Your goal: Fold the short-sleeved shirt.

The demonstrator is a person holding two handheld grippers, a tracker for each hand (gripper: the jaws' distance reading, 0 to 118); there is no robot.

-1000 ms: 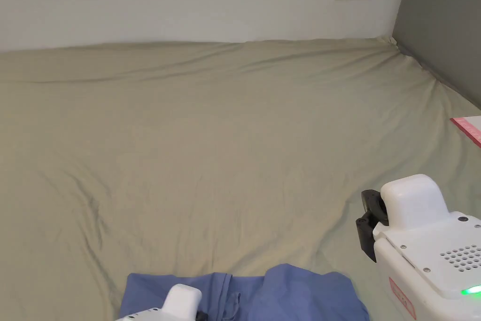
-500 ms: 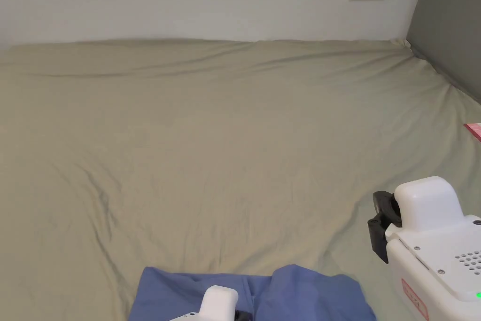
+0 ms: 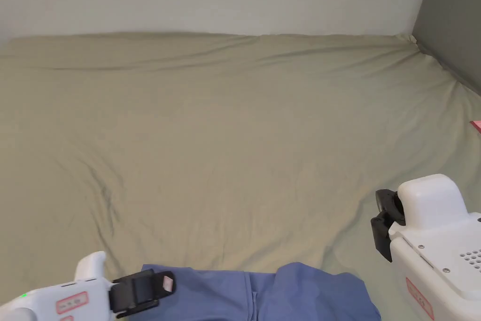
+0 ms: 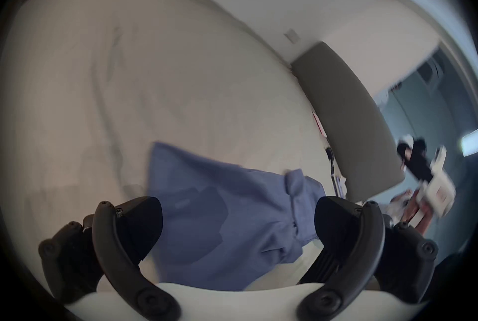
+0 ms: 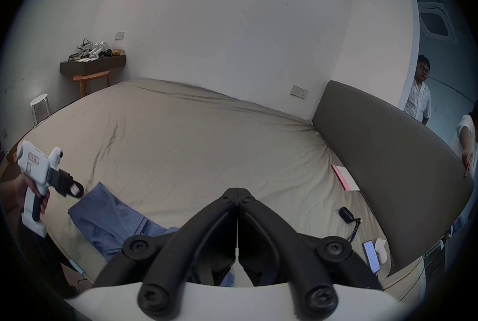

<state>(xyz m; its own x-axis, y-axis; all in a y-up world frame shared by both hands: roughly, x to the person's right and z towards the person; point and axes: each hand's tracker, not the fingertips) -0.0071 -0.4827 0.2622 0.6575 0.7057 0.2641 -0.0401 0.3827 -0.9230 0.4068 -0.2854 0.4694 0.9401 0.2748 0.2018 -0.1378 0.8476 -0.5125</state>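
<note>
Both jaws grip nothing: left gripper [image 4: 238, 220] wide, right gripper [image 5: 237, 193] closed; blurred shirt [image 3: 282, 291] seems cropped.

One shirt [image 3: 282, 291], two grippers [image 3: 145, 289] [image 3: 383, 228], one bed [image 3: 235, 148].

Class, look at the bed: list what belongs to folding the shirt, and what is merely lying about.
Belongs to the job:
blue shirt
left gripper, open
right gripper, shut, empty
bed sheet, the work surface

Just lying about:
pink-edged book
phone
black key fob
stool
</note>
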